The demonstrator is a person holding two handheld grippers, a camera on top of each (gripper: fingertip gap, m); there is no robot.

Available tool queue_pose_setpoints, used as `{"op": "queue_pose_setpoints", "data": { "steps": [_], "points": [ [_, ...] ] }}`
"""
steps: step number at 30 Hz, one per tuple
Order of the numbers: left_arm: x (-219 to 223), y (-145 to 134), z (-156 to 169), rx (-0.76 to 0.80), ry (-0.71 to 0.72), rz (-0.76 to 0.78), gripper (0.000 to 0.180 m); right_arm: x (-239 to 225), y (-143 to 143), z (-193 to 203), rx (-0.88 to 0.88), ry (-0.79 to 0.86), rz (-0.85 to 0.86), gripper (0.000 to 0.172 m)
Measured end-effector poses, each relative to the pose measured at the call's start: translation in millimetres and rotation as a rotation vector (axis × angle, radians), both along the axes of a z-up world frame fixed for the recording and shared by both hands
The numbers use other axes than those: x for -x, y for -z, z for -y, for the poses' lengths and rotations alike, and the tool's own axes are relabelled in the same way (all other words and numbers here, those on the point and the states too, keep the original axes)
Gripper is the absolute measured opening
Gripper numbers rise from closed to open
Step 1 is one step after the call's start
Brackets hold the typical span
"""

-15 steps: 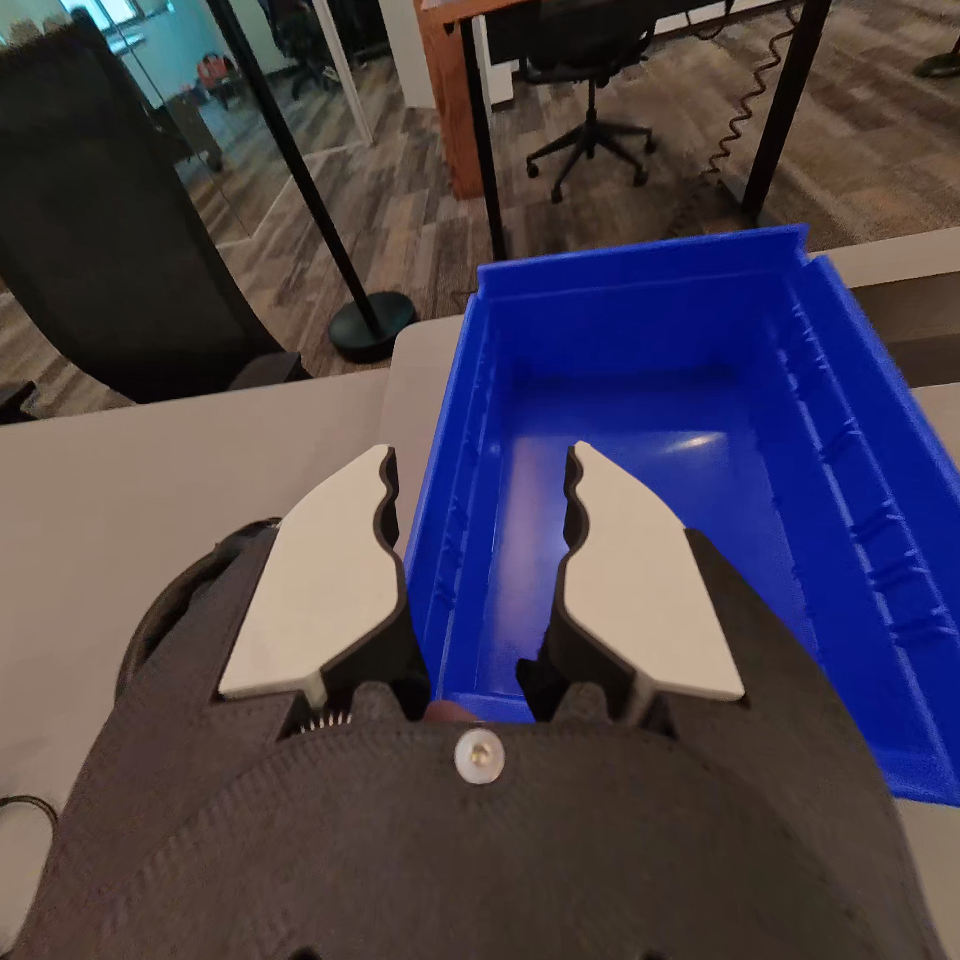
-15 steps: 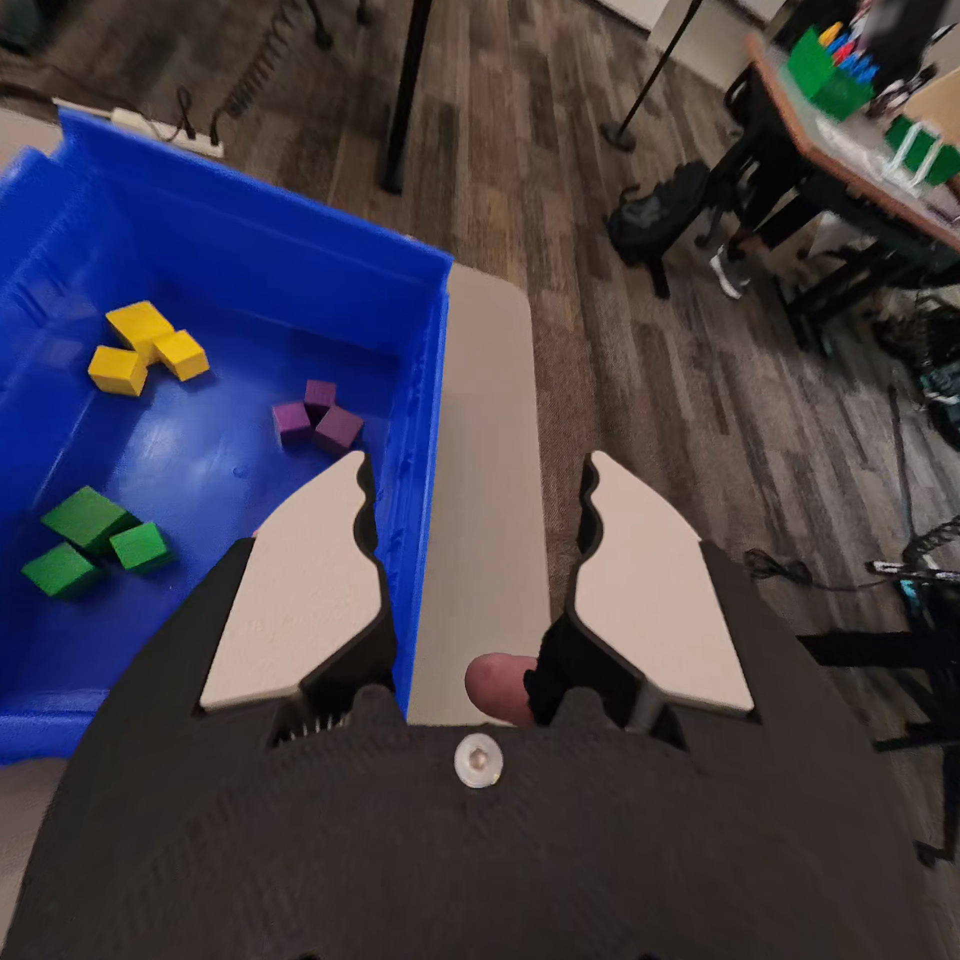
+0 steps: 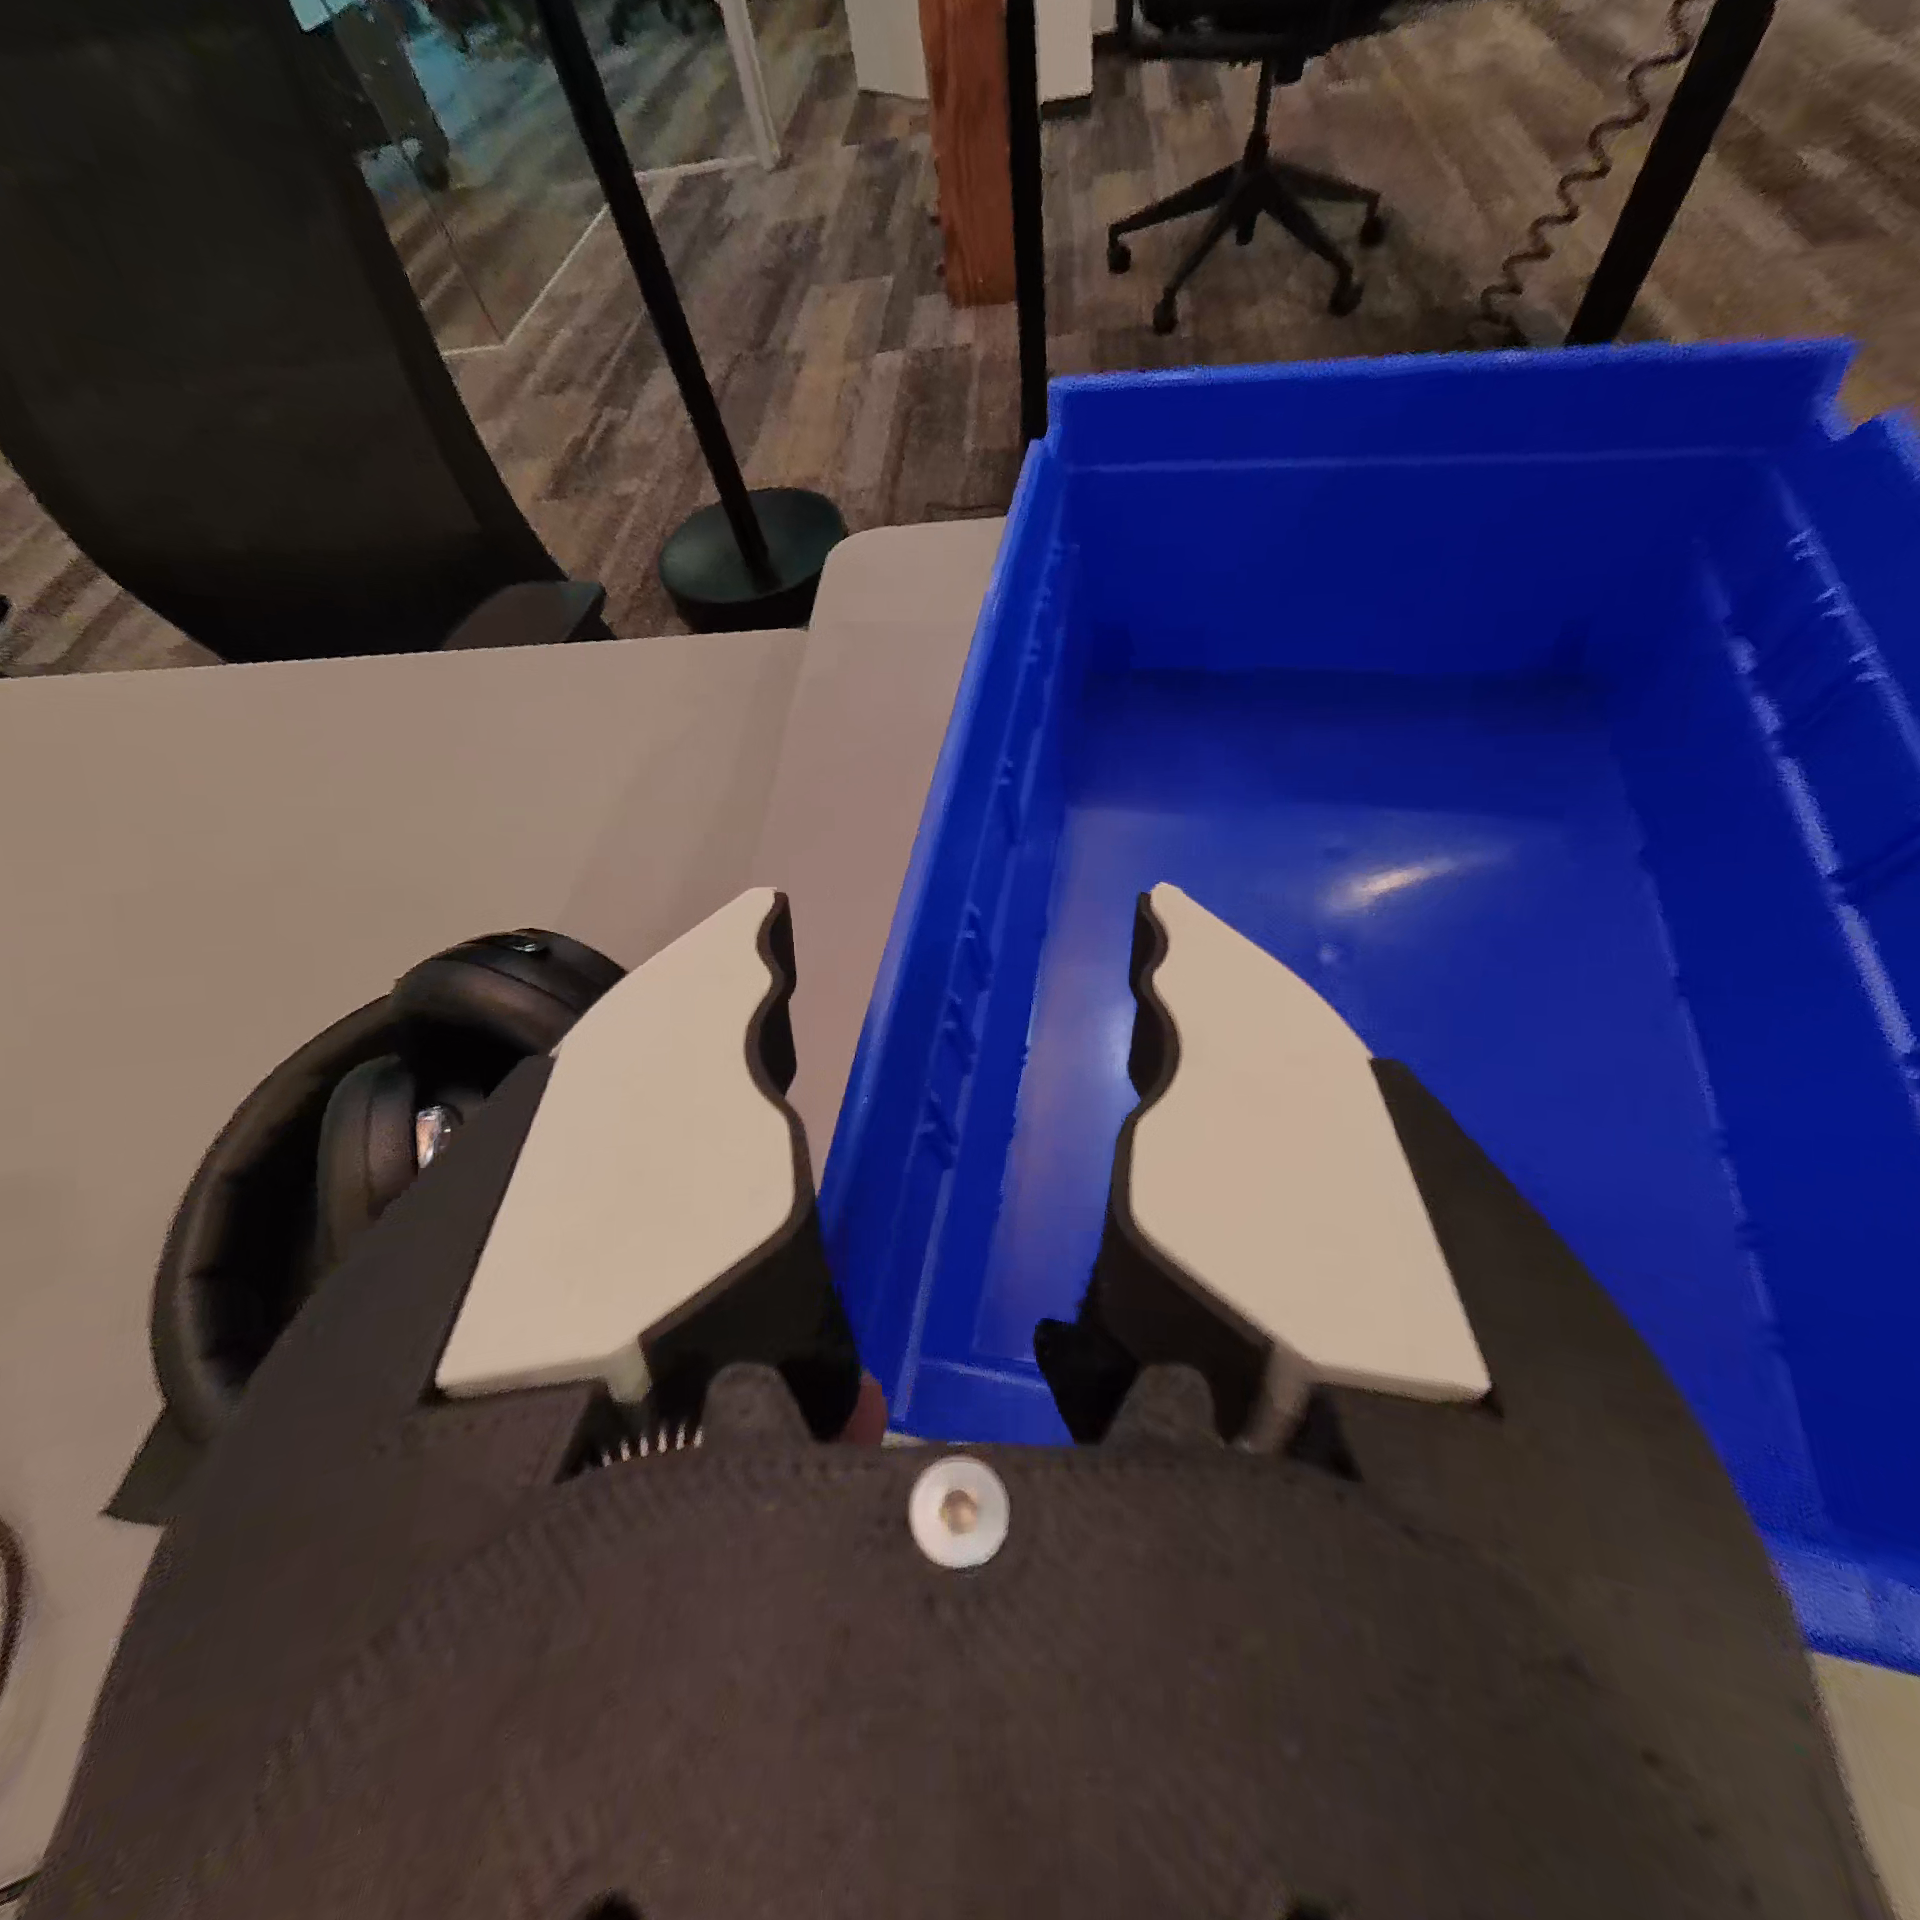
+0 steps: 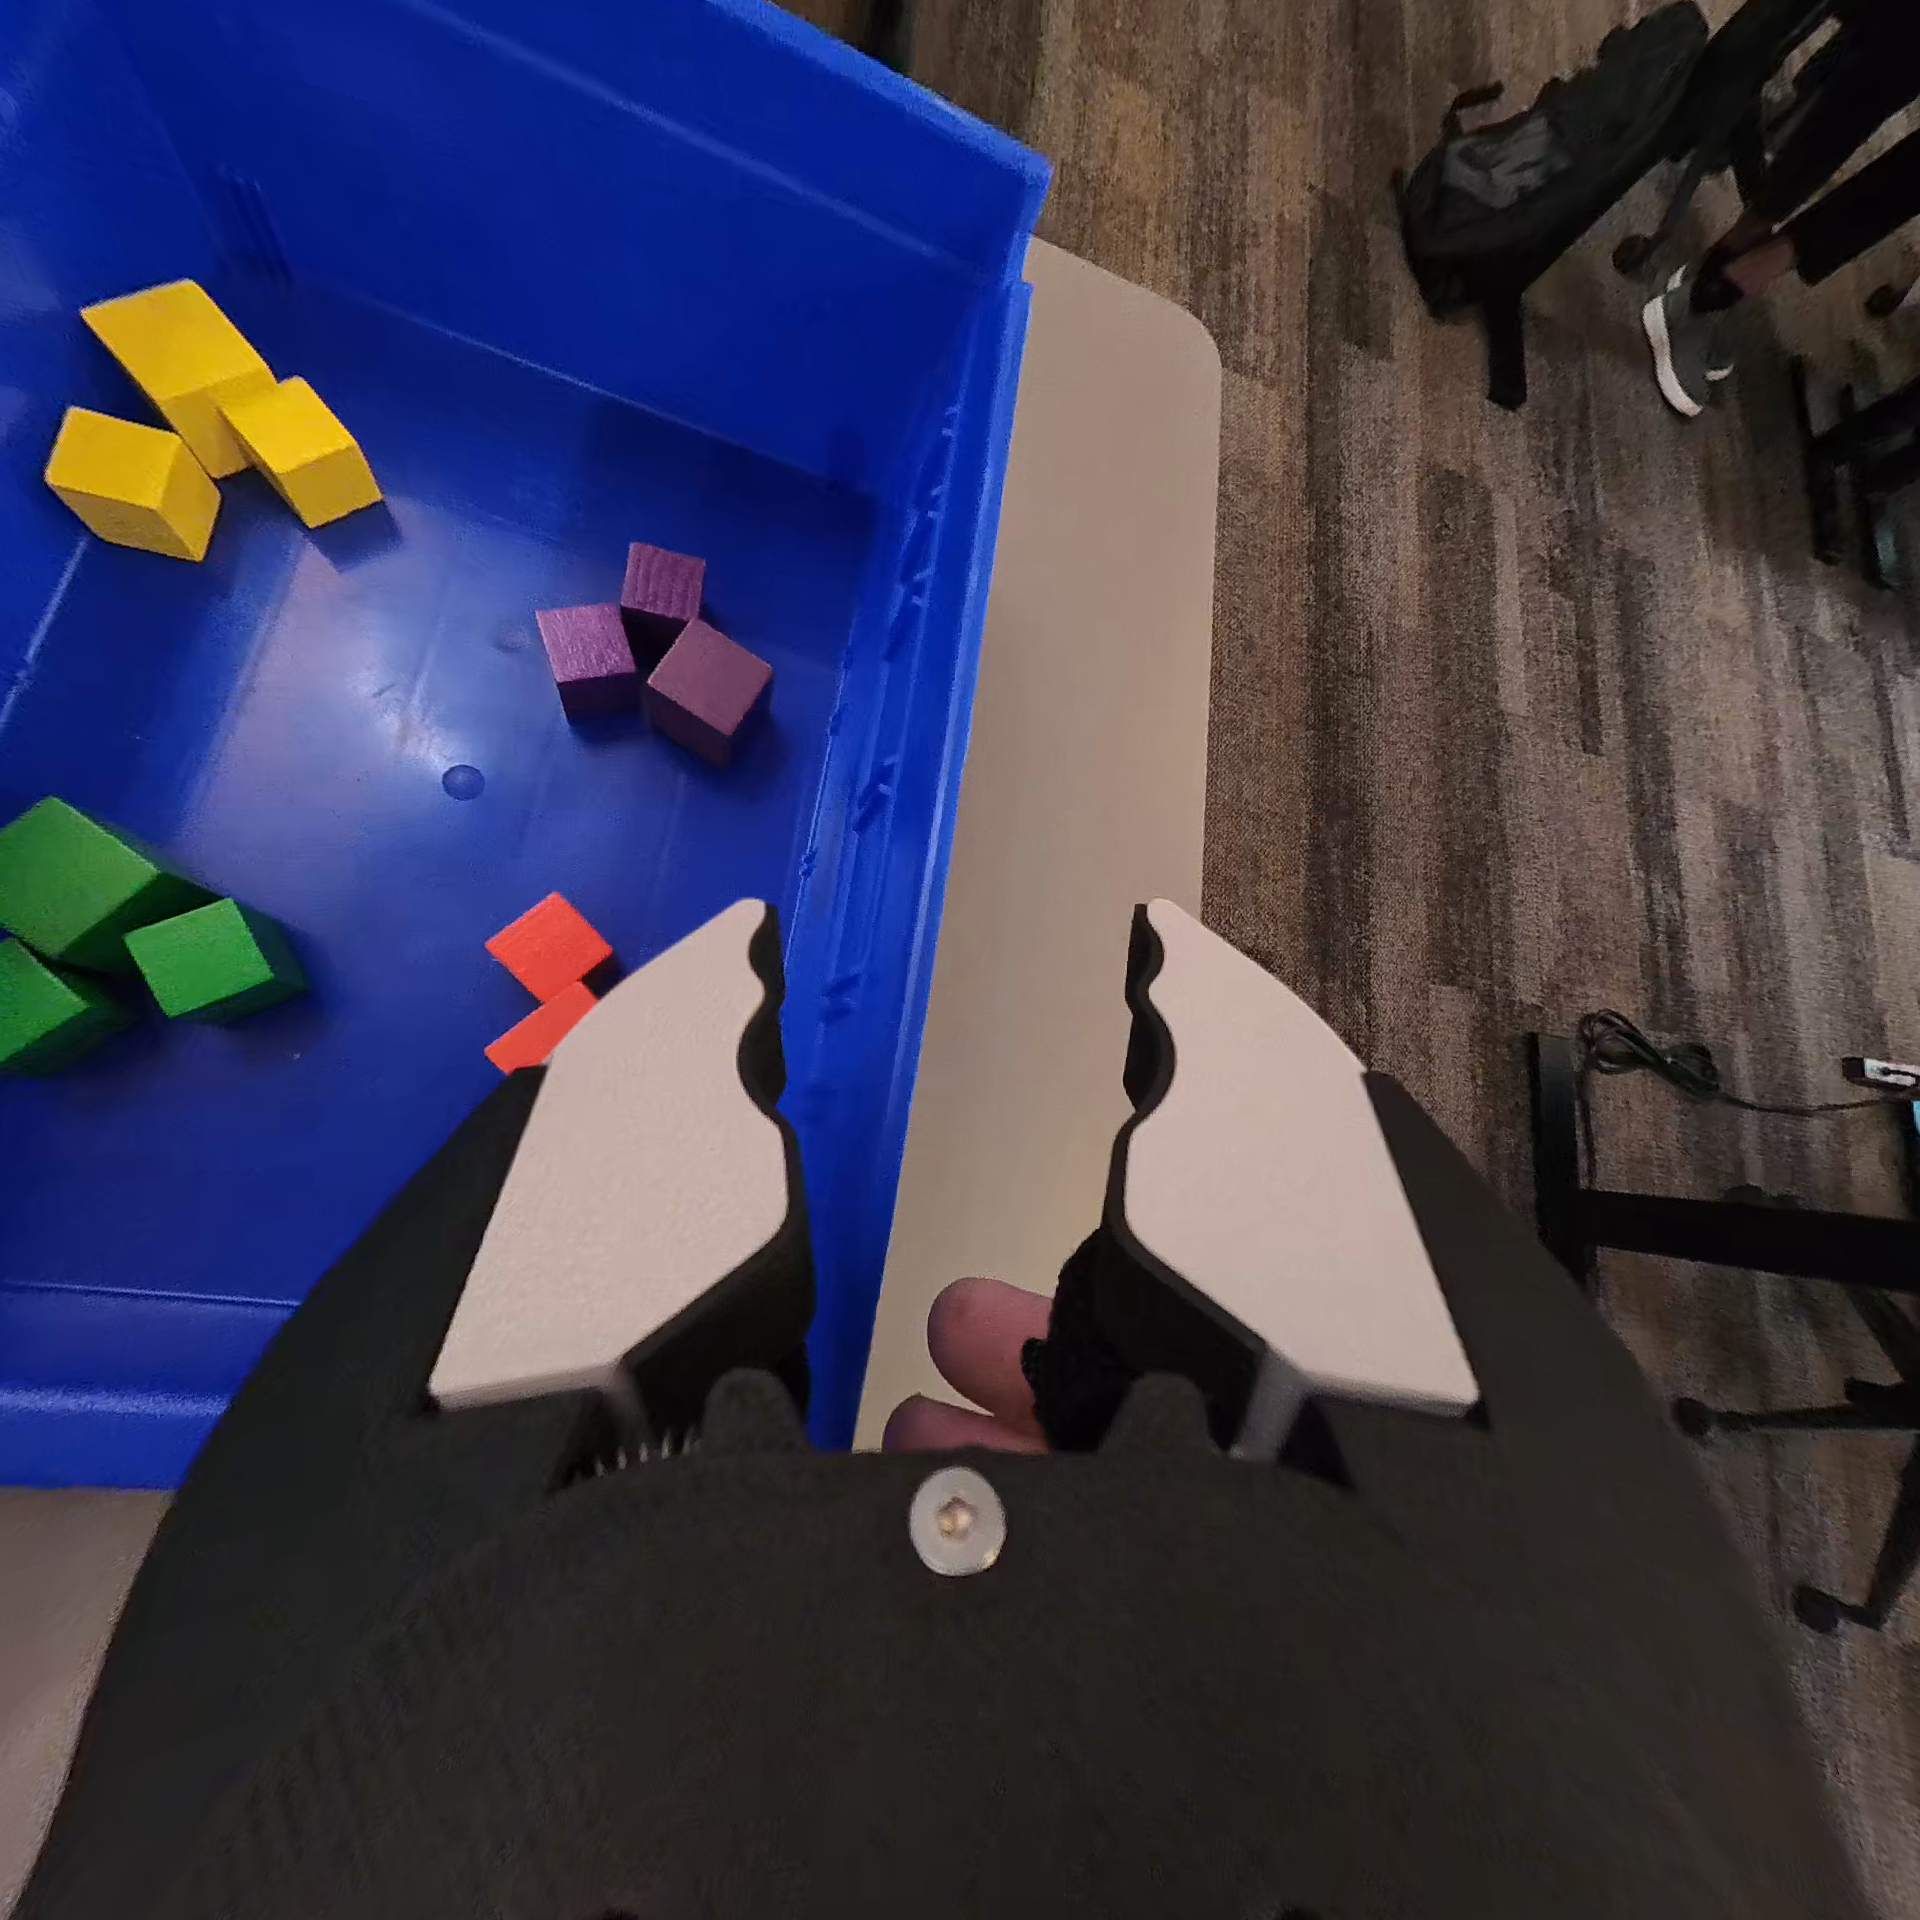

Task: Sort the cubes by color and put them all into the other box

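Note:
In the left wrist view my left gripper is open with nothing between its fingers, and hangs over the left wall of a blue box with no cubes in view. In the right wrist view my right gripper is open and holds nothing, above the right wall of another blue box. That box holds cubes grouped by colour: yellow cubes, purple cubes, green cubes and red cubes, partly hidden by my left finger.
Black headphones lie on the beige table left of the left gripper. A strip of table runs right of the second box, then the edge drops to carpet. Office chairs, stand poles and a person's shoe are beyond.
The right gripper moved so the box looks closer and the red cubes came into view; its jaws narrowed a little. The left gripper shifted slightly, showing more of the headphones.

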State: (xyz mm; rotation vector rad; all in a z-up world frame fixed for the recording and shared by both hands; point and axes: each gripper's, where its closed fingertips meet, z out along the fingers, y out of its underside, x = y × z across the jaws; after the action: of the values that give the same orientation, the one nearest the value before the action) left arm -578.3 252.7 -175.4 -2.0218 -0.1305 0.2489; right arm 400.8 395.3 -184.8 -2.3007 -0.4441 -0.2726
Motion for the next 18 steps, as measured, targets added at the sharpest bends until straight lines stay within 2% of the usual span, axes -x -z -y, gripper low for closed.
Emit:
{"op": "queue_pose_setpoints", "data": {
  "steps": [8, 18],
  "points": [
    [5.1, 16.7, -1.0, 0.053, -0.006, -0.026, 0.056, -1.0, 11.5, -3.0, 0.023, 0.000, -0.003, 0.056],
    [18.2, 36.9, 4.6, 0.122, -0.045, -0.039, 0.028, -4.6, 24.3, -5.1, 0.049, 0.012, -0.015, 0.051]
  ]
}}
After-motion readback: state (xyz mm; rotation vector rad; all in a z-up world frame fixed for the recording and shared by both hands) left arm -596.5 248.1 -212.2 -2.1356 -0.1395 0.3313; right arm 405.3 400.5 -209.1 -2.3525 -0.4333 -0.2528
